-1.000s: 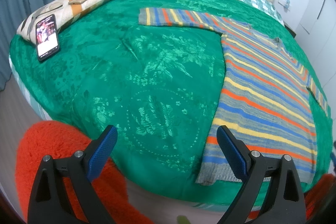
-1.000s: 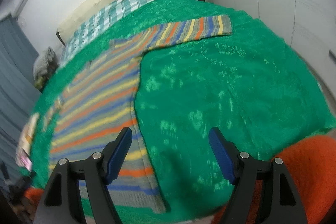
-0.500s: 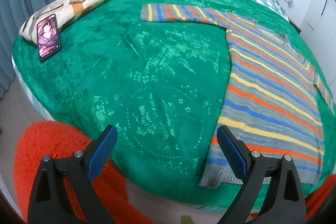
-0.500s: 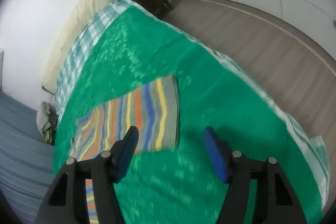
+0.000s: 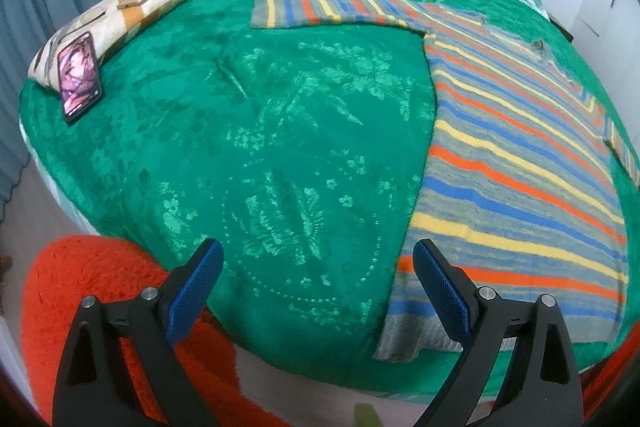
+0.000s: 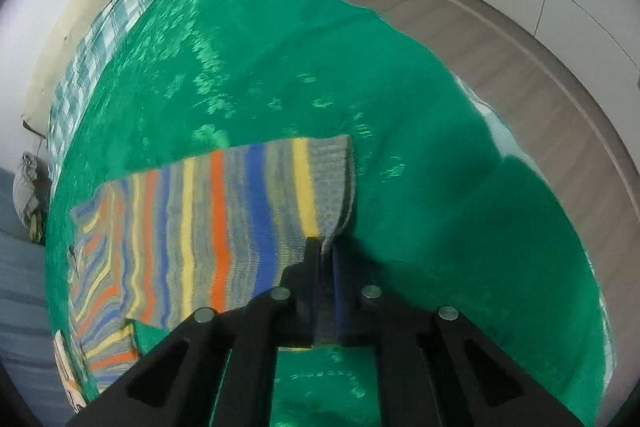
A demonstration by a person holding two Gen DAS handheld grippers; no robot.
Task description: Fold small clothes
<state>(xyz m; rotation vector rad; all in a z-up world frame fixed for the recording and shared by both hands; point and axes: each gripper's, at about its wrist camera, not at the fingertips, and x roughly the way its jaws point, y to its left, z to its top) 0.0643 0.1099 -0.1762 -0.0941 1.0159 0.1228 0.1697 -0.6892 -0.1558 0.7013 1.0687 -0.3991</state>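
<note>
Left wrist view: the left gripper (image 5: 318, 267) hangs with jaws wide apart over the near edge of the green bedspread (image 5: 280, 107). The striped sweater (image 5: 520, 163) lies flat on it, one sleeve stretched sideways.

Right wrist view: the right gripper (image 6: 325, 247) pinches the sleeve cuff (image 6: 332, 179), jaws closed on the knit.

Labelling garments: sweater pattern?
Sweater: grey with blue, orange and yellow stripes; clearest in left wrist view.

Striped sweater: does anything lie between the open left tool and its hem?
Nothing visible does. Only bare green bedspread separates the left tool from the striped sweater. The phone sits far off on the pillow. The right tool already grips the sleeve cuff.
</note>
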